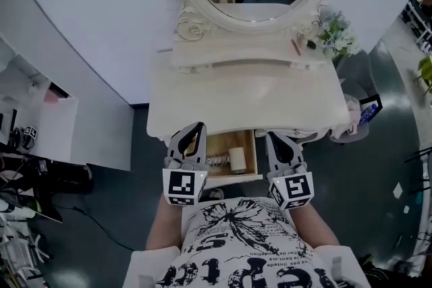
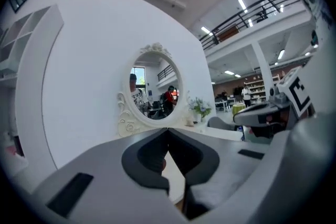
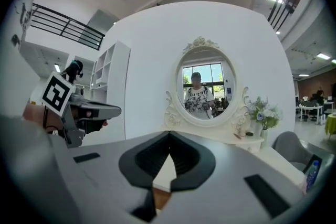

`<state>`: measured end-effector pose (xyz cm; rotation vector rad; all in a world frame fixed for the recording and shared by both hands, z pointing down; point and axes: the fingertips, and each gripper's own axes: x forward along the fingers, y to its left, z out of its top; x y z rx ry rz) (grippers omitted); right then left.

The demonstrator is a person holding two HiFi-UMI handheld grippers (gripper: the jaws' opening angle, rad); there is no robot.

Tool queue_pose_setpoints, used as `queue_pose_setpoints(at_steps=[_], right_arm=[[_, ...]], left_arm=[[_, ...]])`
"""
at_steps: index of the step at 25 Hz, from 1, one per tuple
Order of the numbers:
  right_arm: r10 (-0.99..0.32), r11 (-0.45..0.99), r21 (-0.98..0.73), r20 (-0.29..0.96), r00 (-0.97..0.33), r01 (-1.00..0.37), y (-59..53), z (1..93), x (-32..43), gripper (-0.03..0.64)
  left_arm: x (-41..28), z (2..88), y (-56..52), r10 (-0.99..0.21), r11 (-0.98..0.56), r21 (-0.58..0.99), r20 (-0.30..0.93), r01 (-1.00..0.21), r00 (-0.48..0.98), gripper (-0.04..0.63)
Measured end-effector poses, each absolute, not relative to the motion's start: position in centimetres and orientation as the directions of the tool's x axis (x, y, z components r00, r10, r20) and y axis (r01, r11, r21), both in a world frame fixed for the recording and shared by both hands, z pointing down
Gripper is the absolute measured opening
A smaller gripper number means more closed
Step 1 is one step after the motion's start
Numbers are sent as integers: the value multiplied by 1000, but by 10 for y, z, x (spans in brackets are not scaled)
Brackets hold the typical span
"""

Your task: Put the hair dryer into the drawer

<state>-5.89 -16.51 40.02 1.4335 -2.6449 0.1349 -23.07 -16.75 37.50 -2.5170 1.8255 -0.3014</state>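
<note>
Drawer (image 1: 237, 141) open, hair dryer (image 1: 235, 160) inside.

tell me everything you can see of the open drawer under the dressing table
The light brown wooden drawer is pulled out of the front of the cream dressing table. It is a shallow open-topped box. Inside lie a white cylindrical object, probably the hair dryer, and a pale cord beside it. The left hand-held gripper and right hand-held gripper flank it above.
</note>
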Motion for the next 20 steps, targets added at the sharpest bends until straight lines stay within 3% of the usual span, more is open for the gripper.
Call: queue_pose_setpoints(at_steps=[10, 20], right_arm=[[-824, 561, 24, 113, -556, -827, -162, 384, -59, 17], [-814, 578, 45, 99, -572, -815, -160, 379, -57, 15]], left_arm=[[-242, 361, -158, -963, -251, 22, 94, -968, 252, 20], [-234, 353, -158, -962, -256, 21, 90, -966, 257, 20]])
